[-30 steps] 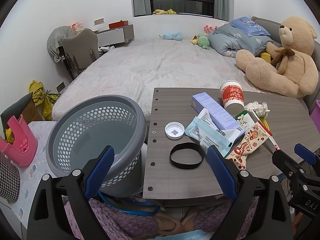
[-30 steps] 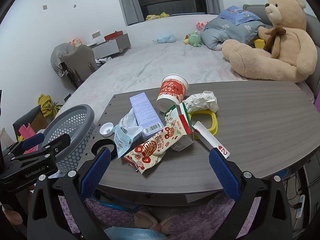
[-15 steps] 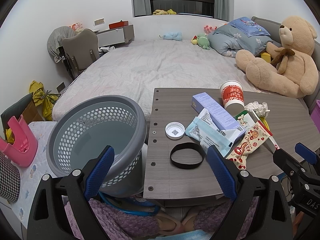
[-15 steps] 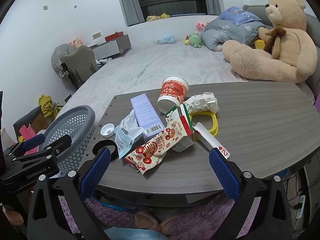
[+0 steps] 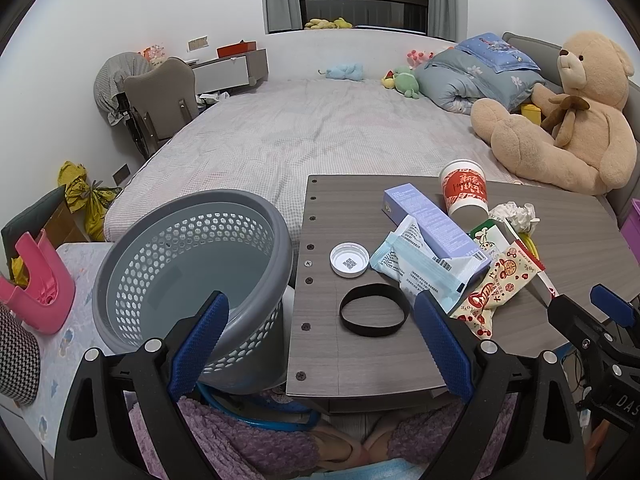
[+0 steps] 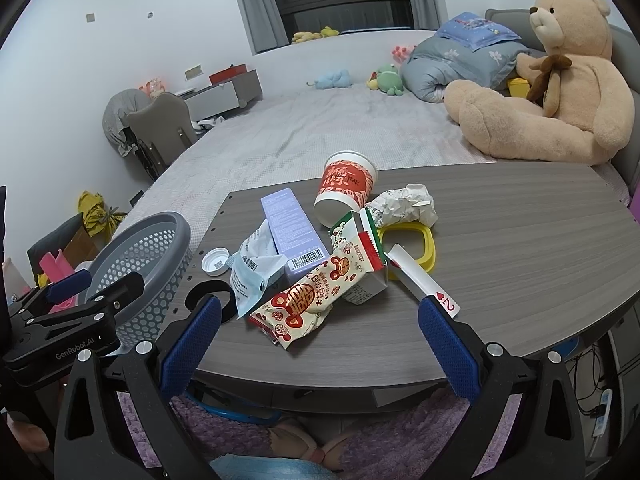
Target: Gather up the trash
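Note:
A pile of trash lies on the grey wood table [image 5: 568, 236]: a black band [image 5: 374, 316], a white cap [image 5: 349, 260], a light blue wrapper [image 5: 416, 268], a lilac box [image 5: 428, 220], a red paper cup [image 5: 464, 192] on its side, a crumpled tissue [image 6: 404, 204] and a red-patterned snack bag [image 6: 316, 296]. A grey perforated bin [image 5: 192, 276] stands left of the table. My left gripper [image 5: 320, 340] is open and empty, in front of the band. My right gripper [image 6: 316, 340] is open and empty, in front of the snack bag.
A yellow ring [image 6: 408, 248], a small carton [image 6: 360, 240] and a playing card [image 6: 424, 280] also lie in the pile. A bed [image 5: 320, 136] with a big teddy bear [image 5: 560, 120] is behind the table. A pink stool [image 5: 36, 284] is at the far left.
Almost nothing: the right gripper has crept slightly forward towards the table. The left gripper and all the trash stay where they were.

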`<state>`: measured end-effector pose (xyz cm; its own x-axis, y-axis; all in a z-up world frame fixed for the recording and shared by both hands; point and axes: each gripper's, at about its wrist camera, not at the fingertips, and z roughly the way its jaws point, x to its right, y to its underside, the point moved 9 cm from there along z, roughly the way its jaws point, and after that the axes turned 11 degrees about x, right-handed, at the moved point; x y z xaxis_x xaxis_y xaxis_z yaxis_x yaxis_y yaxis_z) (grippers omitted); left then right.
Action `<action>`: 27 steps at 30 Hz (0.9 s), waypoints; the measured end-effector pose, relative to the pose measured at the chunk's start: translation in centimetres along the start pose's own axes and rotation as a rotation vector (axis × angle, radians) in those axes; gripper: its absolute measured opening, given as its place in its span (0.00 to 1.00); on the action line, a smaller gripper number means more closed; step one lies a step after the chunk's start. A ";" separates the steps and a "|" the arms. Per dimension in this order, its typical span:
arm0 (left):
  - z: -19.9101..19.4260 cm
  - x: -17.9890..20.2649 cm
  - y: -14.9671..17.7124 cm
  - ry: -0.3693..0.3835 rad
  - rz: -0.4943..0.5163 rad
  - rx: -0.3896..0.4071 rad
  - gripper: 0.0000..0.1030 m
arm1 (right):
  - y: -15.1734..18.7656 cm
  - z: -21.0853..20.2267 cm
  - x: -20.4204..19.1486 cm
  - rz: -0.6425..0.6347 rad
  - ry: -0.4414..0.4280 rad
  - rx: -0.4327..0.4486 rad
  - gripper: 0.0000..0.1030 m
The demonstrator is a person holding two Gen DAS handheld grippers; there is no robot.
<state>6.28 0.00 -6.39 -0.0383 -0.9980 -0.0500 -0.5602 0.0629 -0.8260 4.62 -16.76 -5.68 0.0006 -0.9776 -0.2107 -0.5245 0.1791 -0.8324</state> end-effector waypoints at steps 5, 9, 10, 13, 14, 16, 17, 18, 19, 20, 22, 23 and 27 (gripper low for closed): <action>0.0 0.0 0.0 0.000 0.000 0.000 0.87 | 0.0 0.0 0.0 0.001 -0.002 -0.002 0.94; 0.0 0.0 0.0 0.000 0.000 0.000 0.87 | 0.1 0.0 0.0 0.001 -0.004 -0.002 0.94; 0.0 0.0 0.0 -0.001 0.001 0.000 0.87 | 0.0 0.0 0.0 0.001 -0.004 -0.002 0.94; 0.0 0.0 0.0 0.001 0.000 0.000 0.87 | 0.0 0.0 0.0 0.003 -0.004 -0.002 0.94; 0.0 0.0 0.0 0.000 0.000 -0.001 0.87 | 0.0 0.0 0.0 0.002 -0.003 -0.003 0.94; 0.0 -0.7 0.4 0.002 -0.001 -0.005 0.87 | 0.0 0.0 0.0 0.002 -0.004 -0.003 0.94; 0.0 -0.7 0.4 0.003 -0.002 -0.007 0.87 | 0.0 0.0 0.0 0.002 -0.004 -0.003 0.94; 0.2 -0.4 0.5 0.003 -0.002 -0.008 0.87 | 0.0 0.0 -0.1 0.003 -0.005 -0.003 0.94; 0.1 -0.5 0.5 0.003 -0.003 -0.008 0.87 | 0.0 0.0 -0.1 0.001 -0.004 -0.004 0.94; 0.0 -0.6 0.4 0.004 -0.003 -0.008 0.87 | 0.1 0.0 0.0 0.001 -0.003 -0.003 0.94; 0.0 -0.5 0.4 0.003 -0.002 -0.008 0.87 | 0.0 0.0 -0.1 0.003 -0.004 -0.003 0.94; 0.0 -0.5 0.4 0.003 -0.001 -0.008 0.87 | 0.1 0.0 -0.1 0.002 -0.004 -0.003 0.94; 0.0 -0.5 0.4 0.003 -0.002 -0.008 0.87 | 0.1 0.0 -0.1 0.002 -0.005 -0.004 0.94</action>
<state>6.11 0.49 -6.71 -0.0394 -0.9981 -0.0465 -0.5668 0.0607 -0.8216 4.57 -16.66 -5.75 0.0033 -0.9767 -0.2148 -0.5277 0.1807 -0.8300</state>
